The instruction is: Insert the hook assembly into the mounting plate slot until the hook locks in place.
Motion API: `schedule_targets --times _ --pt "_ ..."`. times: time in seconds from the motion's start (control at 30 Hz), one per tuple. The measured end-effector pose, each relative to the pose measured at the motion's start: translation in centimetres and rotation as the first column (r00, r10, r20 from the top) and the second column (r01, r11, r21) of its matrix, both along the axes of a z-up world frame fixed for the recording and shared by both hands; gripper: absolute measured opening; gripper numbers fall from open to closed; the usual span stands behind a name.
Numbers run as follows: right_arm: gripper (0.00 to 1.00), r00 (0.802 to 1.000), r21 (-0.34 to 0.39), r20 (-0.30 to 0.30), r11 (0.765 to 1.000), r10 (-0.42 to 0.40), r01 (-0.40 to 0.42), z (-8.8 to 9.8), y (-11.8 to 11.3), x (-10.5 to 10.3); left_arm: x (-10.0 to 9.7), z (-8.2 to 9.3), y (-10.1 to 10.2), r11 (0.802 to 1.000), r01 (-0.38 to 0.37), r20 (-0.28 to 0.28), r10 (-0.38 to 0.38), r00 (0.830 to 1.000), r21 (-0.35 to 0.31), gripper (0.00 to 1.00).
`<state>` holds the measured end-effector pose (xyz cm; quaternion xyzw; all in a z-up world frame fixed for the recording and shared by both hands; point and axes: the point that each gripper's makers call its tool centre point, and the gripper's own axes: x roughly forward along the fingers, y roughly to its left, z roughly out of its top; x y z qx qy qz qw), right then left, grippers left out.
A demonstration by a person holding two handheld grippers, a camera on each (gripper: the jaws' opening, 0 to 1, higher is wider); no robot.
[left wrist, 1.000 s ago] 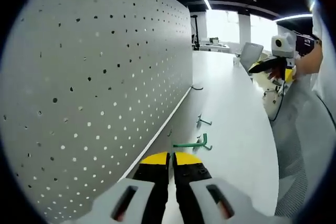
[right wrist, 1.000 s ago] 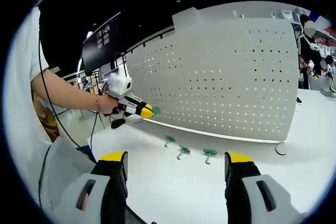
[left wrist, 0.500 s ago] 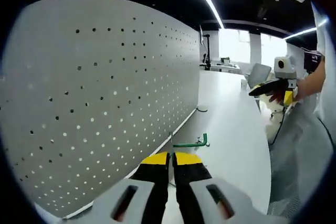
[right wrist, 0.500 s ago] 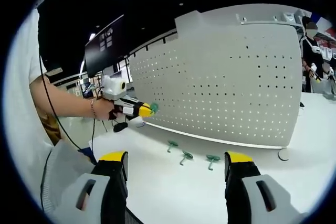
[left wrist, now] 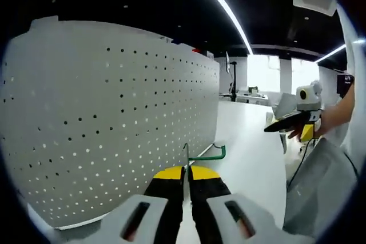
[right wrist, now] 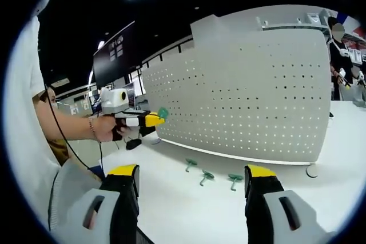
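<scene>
1. Right at the tips of the left gripper [left wrist: 186,171] sits a green hook [left wrist: 203,155]. The jaws are pinched tight on its thin metal stem, and the green part sticks out to the right, just past the yellow tips

2. The big white board with holes [left wrist: 114,118] stands to the left of these jaws and close ahead. I think the hook is being carried up to it and is not in a hole yet

3. To do this well, I would turn the hook so its back prongs face the board, line them up with the holes, then push straight in and let it drop down until it catches. Keep the pinch firm, or the thin stem may twist

4. The right gripper [right wrist: 191,178] waits with its jaws wide apart and nothing between them. Ahead of these jaws, three more green hooks [right wrist: 207,175] lie on the white table [right wrist: 189,210], near the foot of the board. Far off to their left, the left gripper holds its hook up in the air

5. The table is smooth and white. The room is dark up high, with long strip lights [left wrist: 220,4] and bright windows [left wrist: 269,75] far behind
</scene>
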<state>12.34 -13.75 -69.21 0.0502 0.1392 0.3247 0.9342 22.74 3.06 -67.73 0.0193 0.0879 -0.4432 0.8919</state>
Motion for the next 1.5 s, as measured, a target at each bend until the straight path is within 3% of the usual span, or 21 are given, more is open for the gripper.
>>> schedule_targets --times 0.43,0.5,0.67,0.9,1.23,1.5 --pt "0.72 1.0 0.007 0.004 1.0 0.008 -0.008 0.1 0.5 0.0 -1.6 3.1 -0.7 0.993 -0.028 0.044 0.033 0.998 -0.112 0.03" --pt "0.72 1.0 0.008 0.003 1.0 0.007 -0.007 0.1 0.5 0.0 -1.9 3.4 -1.1 0.996 -0.024 0.064 0.03 0.997 -0.087 0.03" --pt "0.72 1.0 0.006 0.004 1.0 0.009 -0.009 0.2 0.5 0.0 -2.0 3.9 -1.4 0.993 -0.024 0.062 0.032 0.998 -0.119 0.03" --pt "0.71 1.0 0.021 0.013 1.0 0.002 -0.002 0.7 0.5 0.1 -2.2 3.7 -1.8 0.994 -0.019 0.066 0.027 0.997 -0.109 0.03" --pt "0.67 0.99 0.121 0.142 0.992 0.028 -0.046 4.7 1.4 -0.4 -2.3 3.5 -1.7 0.992 -0.028 0.055 0.035 0.998 -0.121 0.03" --pt "0.66 0.99 0.125 0.137 0.991 0.031 -0.049 5.0 1.8 0.0 -2.4 3.3 -1.8 0.993 -0.028 0.053 0.035 0.998 -0.115 0.03"
